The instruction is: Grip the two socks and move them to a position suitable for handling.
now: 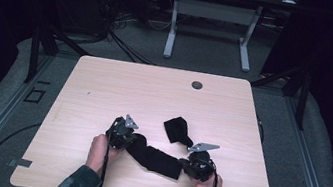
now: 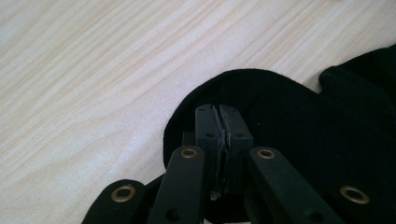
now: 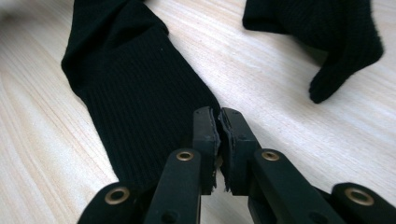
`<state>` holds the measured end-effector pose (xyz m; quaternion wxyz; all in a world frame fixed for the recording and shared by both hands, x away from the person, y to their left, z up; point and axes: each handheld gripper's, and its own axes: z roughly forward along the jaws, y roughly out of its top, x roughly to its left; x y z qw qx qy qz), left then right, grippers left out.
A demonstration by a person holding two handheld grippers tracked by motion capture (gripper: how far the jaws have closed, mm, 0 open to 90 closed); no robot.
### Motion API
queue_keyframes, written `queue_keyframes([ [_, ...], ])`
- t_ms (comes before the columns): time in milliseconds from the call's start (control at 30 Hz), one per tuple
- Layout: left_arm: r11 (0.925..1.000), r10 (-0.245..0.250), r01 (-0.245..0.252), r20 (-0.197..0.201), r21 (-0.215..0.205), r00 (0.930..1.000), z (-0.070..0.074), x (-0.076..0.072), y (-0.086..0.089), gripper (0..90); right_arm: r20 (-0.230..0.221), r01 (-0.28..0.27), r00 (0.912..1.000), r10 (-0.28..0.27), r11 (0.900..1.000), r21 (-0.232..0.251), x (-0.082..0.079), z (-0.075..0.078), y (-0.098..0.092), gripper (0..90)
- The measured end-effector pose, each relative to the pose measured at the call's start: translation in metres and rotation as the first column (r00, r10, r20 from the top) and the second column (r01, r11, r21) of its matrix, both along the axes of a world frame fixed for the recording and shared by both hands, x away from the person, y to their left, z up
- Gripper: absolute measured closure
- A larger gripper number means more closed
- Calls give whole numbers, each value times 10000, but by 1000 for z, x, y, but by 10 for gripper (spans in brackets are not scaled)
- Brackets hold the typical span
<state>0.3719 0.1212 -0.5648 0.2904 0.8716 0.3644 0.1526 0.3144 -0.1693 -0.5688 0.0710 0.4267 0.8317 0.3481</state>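
We see a long black sock (image 1: 154,158) lying flat on the near part of the wooden table (image 1: 104,89), stretched between the two grippers. The left gripper (image 1: 122,134) sits at one end of it and the right gripper (image 1: 199,165) at the other, each held in a hand coming in from the near edge. A second black sock (image 1: 177,129) lies just beyond, between the two grippers, bent and apart from the first.

From the left gripper view we find its jaws pressed together (image 2: 223,140) over the rounded end of the long sock (image 2: 280,121); cloth seems pinched between the pads, though we cannot tell for certain. The right gripper view shows its jaws closed (image 3: 219,144) at the edge of the ribbed end of that sock (image 3: 135,107), and we cannot tell whether fabric is caught.

The high view gives the whole layout; the right gripper view alone reveals the ribbing and the second sock's (image 3: 327,37) curled tip on bare wood.
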Motion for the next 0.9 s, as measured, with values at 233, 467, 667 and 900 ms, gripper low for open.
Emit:
queue_keyframes([
  [233, 9920, 583, -521, 510, -1147, 9970, 16, -22, 17, 881, 235, 290, 9993, -293, 9995, 137, -10, 17, -11, 851],
  [467, 9933, 623, -599, 210, -991, 9978, 5, -51, 24, 828, -69, 594, 9982, -597, 9973, -426, -16, 4, -18, 820],
  [667, 9894, 955, -918, 278, -1123, 9950, 17, -65, 41, 515, 202, 570, 9982, -563, 9977, -371, -17, 8, -24, 669],
  [900, 9887, 914, -870, 317, -1219, 9953, 26, -38, 44, 451, 1187, -535, 9913, 571, 9980, -335, -40, 30, -28, 518],
])
